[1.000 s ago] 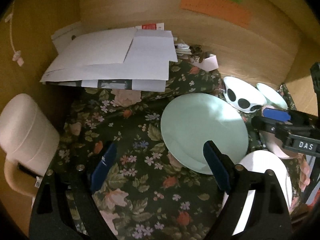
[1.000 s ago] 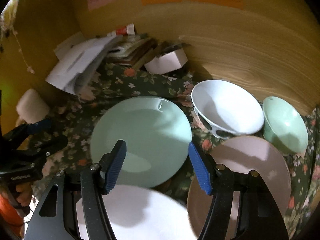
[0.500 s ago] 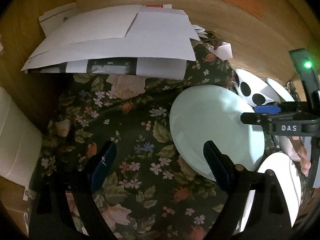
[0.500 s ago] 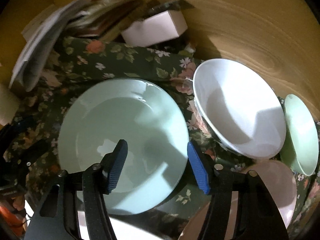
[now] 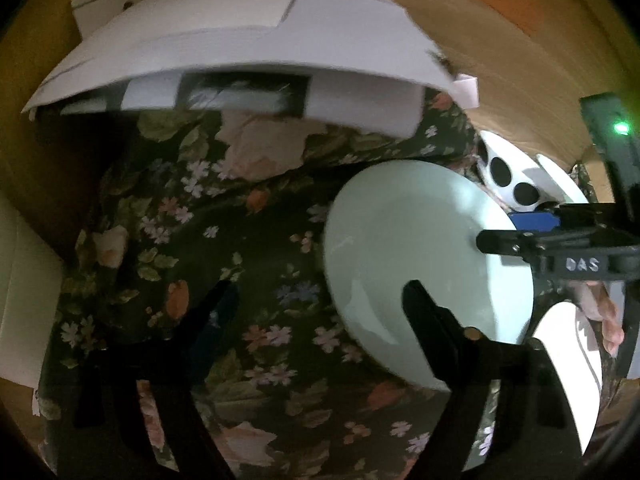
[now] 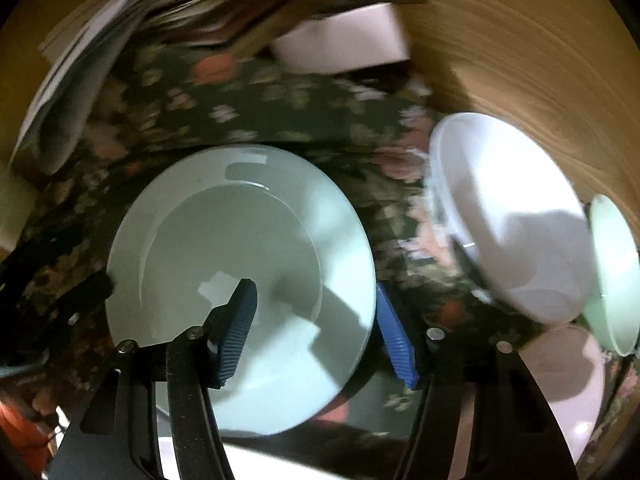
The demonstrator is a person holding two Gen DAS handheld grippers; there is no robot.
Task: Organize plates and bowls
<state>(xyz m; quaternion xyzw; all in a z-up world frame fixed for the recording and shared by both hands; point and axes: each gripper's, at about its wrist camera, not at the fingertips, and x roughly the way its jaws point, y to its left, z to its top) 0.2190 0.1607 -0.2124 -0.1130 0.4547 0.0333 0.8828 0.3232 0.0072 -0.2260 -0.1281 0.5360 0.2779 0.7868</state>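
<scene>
- Right gripper [image 6: 316,334] straddling near rim of pale green plate [image 6: 240,280], jaws spread, not yet pinching.
- Plate flat on floral tabletop [image 5: 240,240], beside white bowl [image 6: 508,220].
- Left gripper [image 5: 320,312] spread, over bare cloth.
- Best: rim seated deep, slow squeeze, level lift.

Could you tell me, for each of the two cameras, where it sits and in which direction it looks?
Left wrist view: sits on the left gripper, looking forward and down over the floral tablecloth at the paper stack; its two fingers show, open, and the right gripper enters from the right.
Right wrist view: sits on the right gripper, looking down at the green plate; its open fingers straddle the plate's rim; the white bowl lies to the right.
Shared: the green plate, the white bowl and the tablecloth.
</scene>
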